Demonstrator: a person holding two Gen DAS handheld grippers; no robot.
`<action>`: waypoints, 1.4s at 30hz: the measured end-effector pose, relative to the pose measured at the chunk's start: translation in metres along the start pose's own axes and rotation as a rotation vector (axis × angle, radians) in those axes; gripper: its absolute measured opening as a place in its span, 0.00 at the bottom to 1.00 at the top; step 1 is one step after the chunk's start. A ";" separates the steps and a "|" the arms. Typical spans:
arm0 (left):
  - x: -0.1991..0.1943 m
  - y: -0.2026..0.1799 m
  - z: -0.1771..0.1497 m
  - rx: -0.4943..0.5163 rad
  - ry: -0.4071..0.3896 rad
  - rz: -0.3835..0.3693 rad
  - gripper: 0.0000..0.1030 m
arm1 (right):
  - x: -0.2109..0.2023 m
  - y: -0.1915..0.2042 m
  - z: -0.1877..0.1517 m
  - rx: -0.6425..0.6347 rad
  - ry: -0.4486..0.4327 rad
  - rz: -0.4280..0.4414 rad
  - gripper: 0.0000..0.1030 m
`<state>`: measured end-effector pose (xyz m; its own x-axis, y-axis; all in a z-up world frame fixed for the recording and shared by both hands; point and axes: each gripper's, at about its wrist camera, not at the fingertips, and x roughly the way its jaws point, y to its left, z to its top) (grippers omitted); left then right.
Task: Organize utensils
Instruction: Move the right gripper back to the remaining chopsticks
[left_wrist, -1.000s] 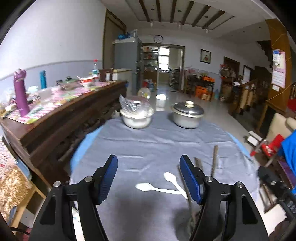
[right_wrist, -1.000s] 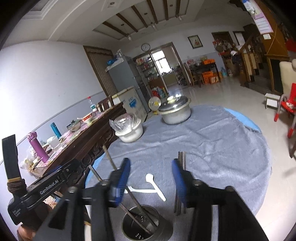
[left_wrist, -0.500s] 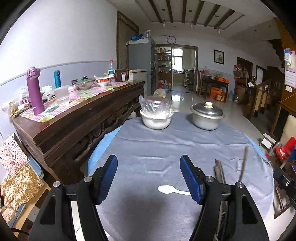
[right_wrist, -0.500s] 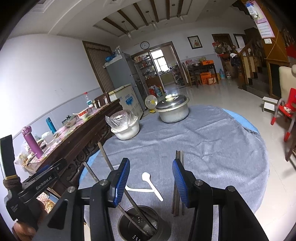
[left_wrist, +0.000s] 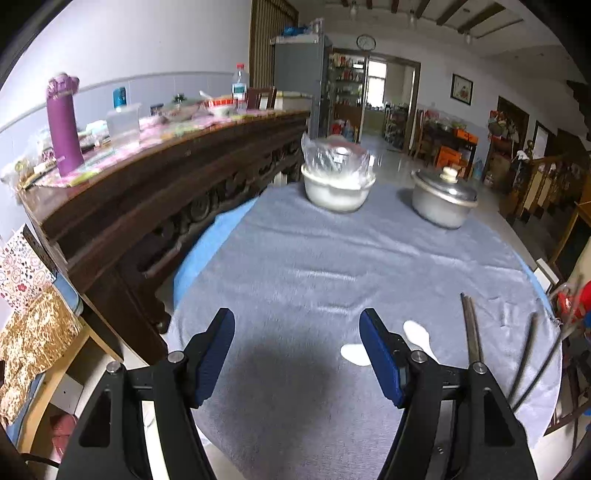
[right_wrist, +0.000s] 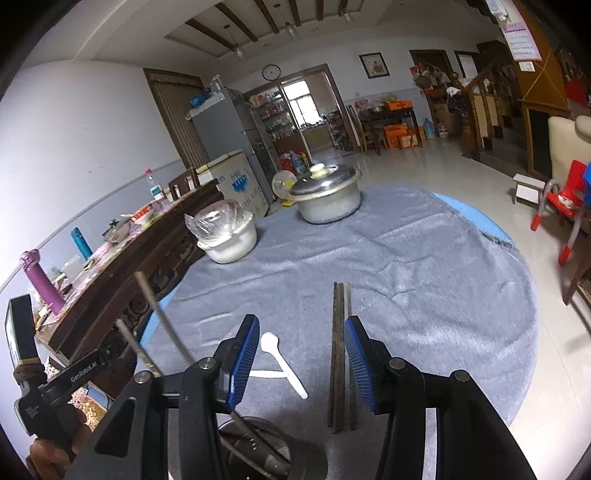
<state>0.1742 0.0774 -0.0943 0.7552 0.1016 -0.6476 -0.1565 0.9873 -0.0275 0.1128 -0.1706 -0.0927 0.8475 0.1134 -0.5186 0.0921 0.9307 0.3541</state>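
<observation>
Two white spoons (right_wrist: 282, 360) lie crossed on the grey tablecloth (right_wrist: 406, 266), with a pair of brown chopsticks (right_wrist: 340, 350) just to their right. My right gripper (right_wrist: 300, 363) hovers open above the spoons, nothing between its pads. Below it stands a metal utensil holder (right_wrist: 258, 450) with metal chopsticks (right_wrist: 162, 321) sticking out. My left gripper (left_wrist: 299, 354) is open and empty over bare cloth. In its view, the white spoons (left_wrist: 417, 334) peek out behind its right finger and the brown chopsticks (left_wrist: 471, 328) lie further right.
A plastic-covered white bowl (right_wrist: 227, 236) and a lidded metal pot (right_wrist: 327, 199) stand at the table's far side. A dark wooden sideboard (left_wrist: 155, 192) runs along the left. The left tool's black body (right_wrist: 79, 371) and a hand (right_wrist: 48, 450) show at lower left.
The left view has swung leftward and lower, so the spoons and chopsticks slid to its right. The right gripper sank a little toward the spoons and chopsticks. Both stay open.
</observation>
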 end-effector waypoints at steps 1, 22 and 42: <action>0.006 -0.001 -0.001 -0.001 0.016 -0.005 0.69 | 0.005 -0.002 0.000 0.004 0.007 -0.005 0.49; 0.119 -0.026 -0.024 0.043 0.239 -0.034 0.69 | 0.112 -0.031 0.014 0.018 0.183 -0.100 0.49; 0.152 -0.040 -0.021 0.072 0.317 -0.036 0.69 | 0.197 -0.031 0.017 -0.067 0.358 -0.142 0.54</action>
<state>0.2819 0.0511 -0.2074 0.5216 0.0342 -0.8525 -0.0791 0.9968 -0.0084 0.2859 -0.1831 -0.1922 0.5919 0.0851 -0.8015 0.1511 0.9651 0.2141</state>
